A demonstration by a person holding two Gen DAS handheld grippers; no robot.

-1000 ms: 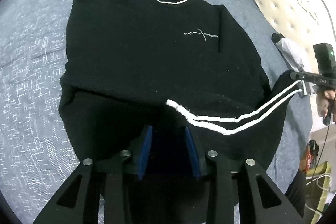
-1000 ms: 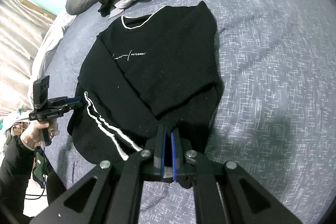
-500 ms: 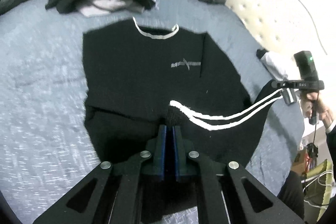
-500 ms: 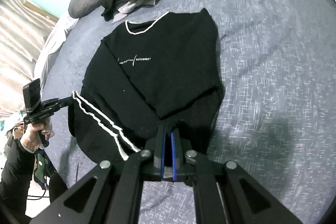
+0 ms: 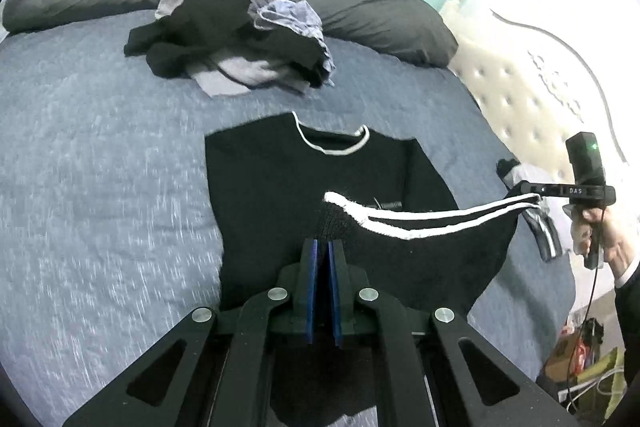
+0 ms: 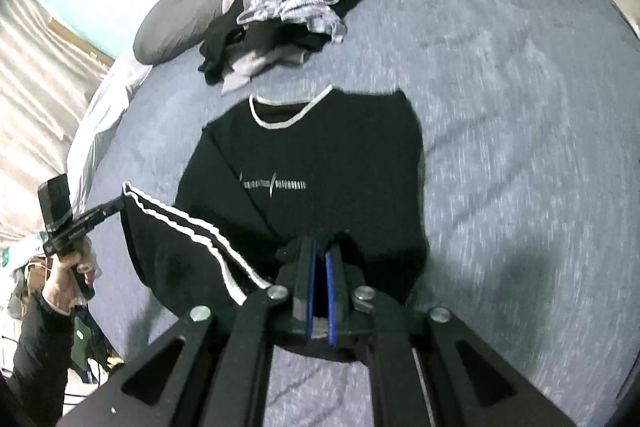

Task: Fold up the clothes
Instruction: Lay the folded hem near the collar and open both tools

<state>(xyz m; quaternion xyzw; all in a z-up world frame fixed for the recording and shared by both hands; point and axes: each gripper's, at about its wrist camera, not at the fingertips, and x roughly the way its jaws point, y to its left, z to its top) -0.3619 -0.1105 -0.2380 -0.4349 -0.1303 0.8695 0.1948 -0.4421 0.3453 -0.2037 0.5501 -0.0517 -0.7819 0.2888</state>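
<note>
A black knit sweater with a white-trimmed neckline [image 5: 280, 187] lies front side up on the bed with the blue-grey speckled cover [image 5: 88, 155], its collar toward the two dark grey pillows [image 5: 380, 19]. The upper body rests flat on the cover. The lower edge, marked by two white stripes [image 5: 420, 223], is raised off the bed.

The left claw [image 5: 322, 247] is clenched on the black fabric at the hem, with its blue pads pressed together on the cloth. The right claw [image 6: 320, 247] is likewise clenched on the hem, and dark fabric bunches around its tips. In the left wrist view the right claw appears at the right edge, gripped by a hand [image 5: 600, 239], with the striped edge stretched between the two claws. In the right wrist view the left claw appears at the left edge, gripped by the other hand [image 6: 68, 267].

A loose pile of black, grey and pale blue clothes [image 5: 240, 39] sits beyond the collar, against the pillows and apart from the sweater. A cream tufted headboard [image 5: 540, 99] stands alongside the bed.
</note>
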